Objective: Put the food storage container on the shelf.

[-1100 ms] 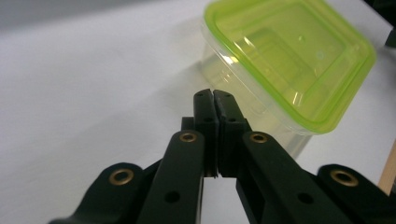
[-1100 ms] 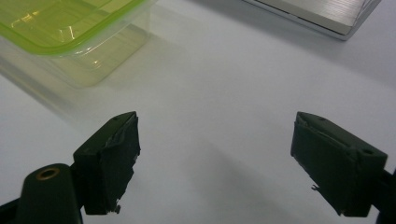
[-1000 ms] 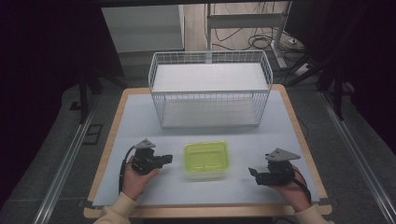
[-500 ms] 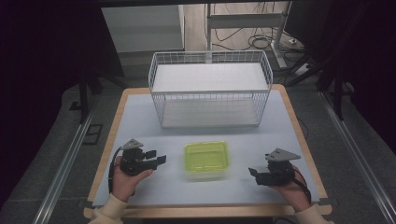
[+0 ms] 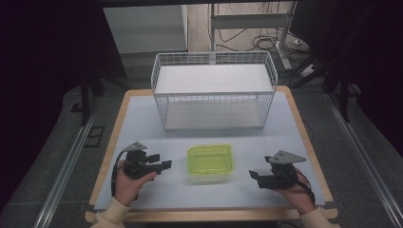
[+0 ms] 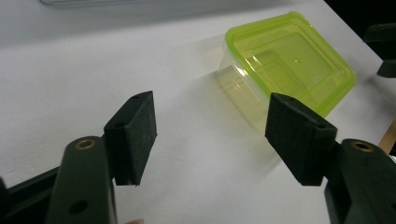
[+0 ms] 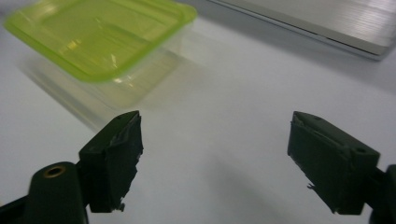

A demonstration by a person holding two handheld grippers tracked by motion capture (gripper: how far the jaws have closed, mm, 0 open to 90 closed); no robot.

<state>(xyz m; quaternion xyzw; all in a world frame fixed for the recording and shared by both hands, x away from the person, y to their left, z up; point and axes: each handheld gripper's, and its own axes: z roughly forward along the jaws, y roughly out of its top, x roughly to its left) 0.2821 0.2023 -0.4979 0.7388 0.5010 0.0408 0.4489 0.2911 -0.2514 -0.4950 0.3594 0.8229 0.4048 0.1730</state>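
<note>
A clear plastic container with a lime-green lid point(image 5: 209, 161) stands closed on the pale table mat, near the front middle. My left gripper point(image 5: 160, 162) is a short way to its left, pointing at it; its jaws have just been opening and nothing is between them. In the left gripper view the container point(image 6: 289, 60) lies ahead to the right of the open gripper point(image 6: 210, 109). My right gripper point(image 5: 255, 176) rests to the right of the container, open and empty. The right gripper view has the container point(image 7: 100, 37) ahead to the left of that gripper point(image 7: 217, 140).
A white wire basket point(image 5: 214, 90) stands at the back of the table, open at the top with a pale floor inside. The wooden table edge point(image 5: 304, 123) frames the mat. Dark floor, rails and cables surround the table.
The left gripper's jaws went from shut to wide open, and the left hand drew slightly left, away from the container. The right hand and the container stayed put.
</note>
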